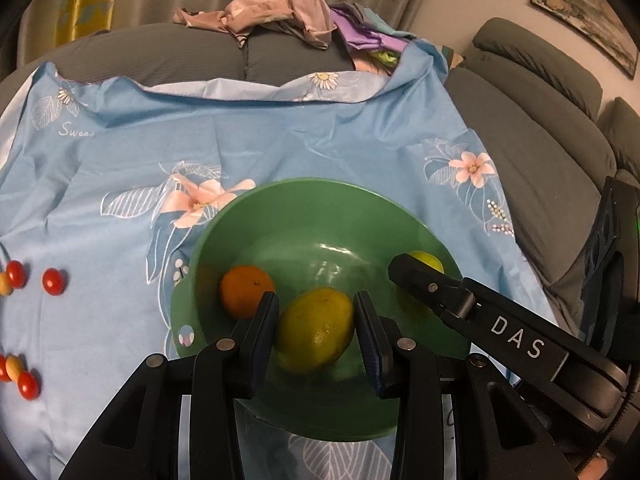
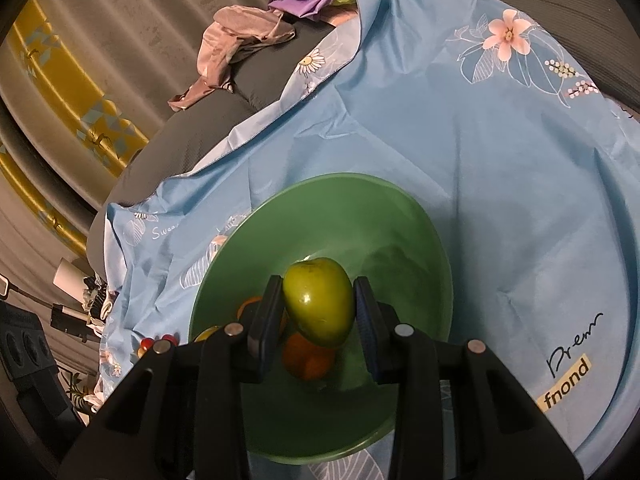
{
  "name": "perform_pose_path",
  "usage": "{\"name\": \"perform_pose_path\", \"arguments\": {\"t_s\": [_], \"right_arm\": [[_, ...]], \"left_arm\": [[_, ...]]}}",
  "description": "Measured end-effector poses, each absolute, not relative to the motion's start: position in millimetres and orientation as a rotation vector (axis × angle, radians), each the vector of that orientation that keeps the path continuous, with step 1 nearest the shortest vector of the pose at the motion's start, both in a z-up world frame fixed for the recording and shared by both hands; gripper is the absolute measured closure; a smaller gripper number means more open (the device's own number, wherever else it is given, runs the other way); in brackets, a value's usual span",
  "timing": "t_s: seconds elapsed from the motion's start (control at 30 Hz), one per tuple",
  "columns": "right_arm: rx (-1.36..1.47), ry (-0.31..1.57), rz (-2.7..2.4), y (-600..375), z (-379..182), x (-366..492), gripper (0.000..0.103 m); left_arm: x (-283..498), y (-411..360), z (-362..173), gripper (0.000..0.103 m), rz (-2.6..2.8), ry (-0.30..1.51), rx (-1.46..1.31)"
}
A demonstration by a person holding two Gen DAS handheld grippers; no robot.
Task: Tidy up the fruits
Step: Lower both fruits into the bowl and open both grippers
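A green bowl [image 1: 304, 184] stands on a blue flowered cloth [image 1: 280, 136]. My left gripper [image 1: 316, 300] is shut on a yellow lemon [image 1: 316, 332] low inside the bowl, next to an orange [image 1: 244, 294] that lies at the bowl's left. The right gripper [image 1: 416, 276] reaches in from the right, and a green apple [image 1: 430, 262] peeks from behind it. In the right wrist view my right gripper [image 2: 318, 288] is shut on the green apple [image 2: 320, 304] above the bowl [image 2: 340, 178], with the orange [image 2: 308, 360] below it.
Several red and yellow cherry tomatoes [image 1: 52, 282] lie loose on the cloth left of the bowl. The cloth covers a grey sofa [image 1: 532, 168]. A pile of crumpled clothes [image 1: 280, 8] sits at the back.
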State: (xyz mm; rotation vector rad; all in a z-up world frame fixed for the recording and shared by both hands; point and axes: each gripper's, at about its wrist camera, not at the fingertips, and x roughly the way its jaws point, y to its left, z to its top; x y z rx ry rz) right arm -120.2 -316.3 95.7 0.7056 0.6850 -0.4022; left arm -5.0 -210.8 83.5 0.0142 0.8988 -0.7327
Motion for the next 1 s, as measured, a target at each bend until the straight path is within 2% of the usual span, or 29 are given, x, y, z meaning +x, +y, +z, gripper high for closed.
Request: {"name": "perform_pose_path", "arguments": {"t_s": [1.0], "right_arm": [[0.655, 0.725, -0.436, -313.0, 91.1, -111.8, 0.065]], "left_arm": [[0.2, -216.8, 68.2, 0.065, -0.712, 0.953, -0.016]]}}
